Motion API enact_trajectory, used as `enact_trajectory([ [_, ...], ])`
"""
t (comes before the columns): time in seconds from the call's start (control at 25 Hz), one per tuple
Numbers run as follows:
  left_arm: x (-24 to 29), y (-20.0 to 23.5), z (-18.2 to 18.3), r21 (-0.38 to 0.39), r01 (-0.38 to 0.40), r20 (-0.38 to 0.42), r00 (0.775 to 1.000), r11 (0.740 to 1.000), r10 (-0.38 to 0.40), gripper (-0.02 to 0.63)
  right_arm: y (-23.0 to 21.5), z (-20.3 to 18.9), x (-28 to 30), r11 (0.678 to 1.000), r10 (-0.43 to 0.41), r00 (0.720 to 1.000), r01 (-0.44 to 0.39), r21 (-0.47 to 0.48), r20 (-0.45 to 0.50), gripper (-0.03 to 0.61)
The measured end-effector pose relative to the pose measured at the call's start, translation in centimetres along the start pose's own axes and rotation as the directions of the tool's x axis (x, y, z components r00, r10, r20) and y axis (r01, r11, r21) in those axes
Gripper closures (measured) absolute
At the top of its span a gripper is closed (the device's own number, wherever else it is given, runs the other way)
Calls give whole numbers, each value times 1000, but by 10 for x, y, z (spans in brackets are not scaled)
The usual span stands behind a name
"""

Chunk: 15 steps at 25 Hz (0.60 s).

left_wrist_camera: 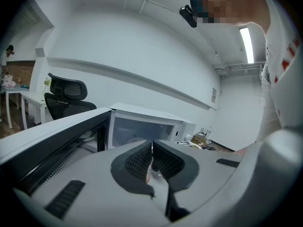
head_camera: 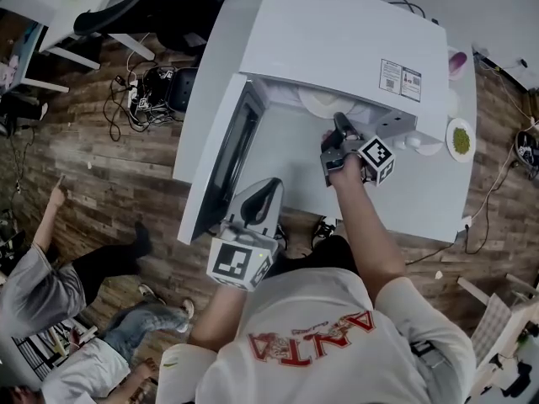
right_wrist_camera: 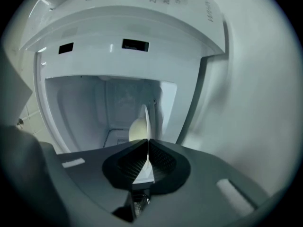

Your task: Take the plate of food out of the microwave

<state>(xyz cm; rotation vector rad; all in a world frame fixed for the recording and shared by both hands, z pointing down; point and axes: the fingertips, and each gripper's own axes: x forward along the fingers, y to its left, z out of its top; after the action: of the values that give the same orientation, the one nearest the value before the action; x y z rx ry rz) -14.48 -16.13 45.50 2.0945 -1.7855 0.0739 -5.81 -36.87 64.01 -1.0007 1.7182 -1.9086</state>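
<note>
The white microwave (head_camera: 337, 49) stands on a white table (head_camera: 446, 200), its door (head_camera: 221, 167) swung open to the left. Inside lies a white plate (head_camera: 324, 103). My right gripper (head_camera: 338, 124) reaches into the cavity. In the right gripper view the plate (right_wrist_camera: 145, 119) shows edge-on with a pale mound of food (right_wrist_camera: 136, 130) on it, and the right gripper (right_wrist_camera: 148, 143) is shut on its near rim. My left gripper (head_camera: 268, 188) hangs back beside the door's front edge. Seen from the left gripper view, the left gripper (left_wrist_camera: 152, 148) is shut with nothing in it.
A small dish of green food (head_camera: 461, 139) sits on the table right of the microwave. A black office chair (head_camera: 143, 7) and tangled cables (head_camera: 143, 99) are on the wooden floor at the left. A person (head_camera: 50, 284) sits on the floor at the lower left.
</note>
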Motion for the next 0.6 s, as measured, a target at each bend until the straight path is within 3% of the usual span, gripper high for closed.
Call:
enact_trajectory([
  [0.28, -1, 0, -2, 6, -2, -3, 1000, 1000, 2, 597, 5, 0, 3, 999, 39, 999, -39, 9, -12, 555],
  [0.6, -6, 2, -6, 6, -11, -1, 1000, 1000, 11, 597, -1, 1, 5, 1000, 1, 1000, 0, 23, -15, 566],
])
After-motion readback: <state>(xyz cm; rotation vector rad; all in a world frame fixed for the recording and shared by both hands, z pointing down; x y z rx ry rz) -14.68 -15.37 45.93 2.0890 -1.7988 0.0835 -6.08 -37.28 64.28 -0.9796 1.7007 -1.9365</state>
